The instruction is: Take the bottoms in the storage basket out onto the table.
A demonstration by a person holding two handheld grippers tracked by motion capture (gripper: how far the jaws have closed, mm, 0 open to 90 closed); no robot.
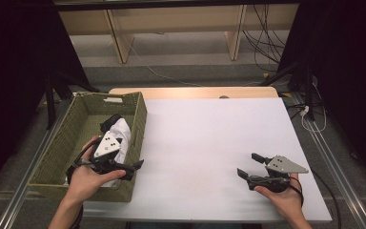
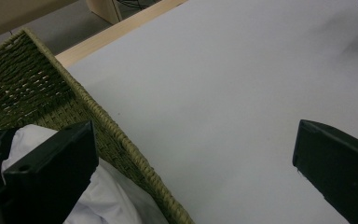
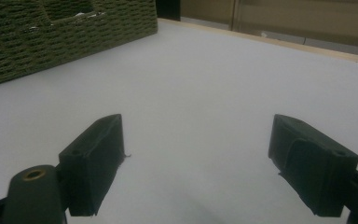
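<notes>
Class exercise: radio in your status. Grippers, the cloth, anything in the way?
Left gripper open over basket, straddling its wall. White cloth lies inside, unheld. Right gripper open, empty, on table.

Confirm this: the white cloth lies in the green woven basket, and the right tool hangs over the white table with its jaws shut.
Wrong on the jaws. The right tool hangs over the white table with jaws open, as the right gripper view shows. The white cloth does lie in the green woven basket.
</notes>
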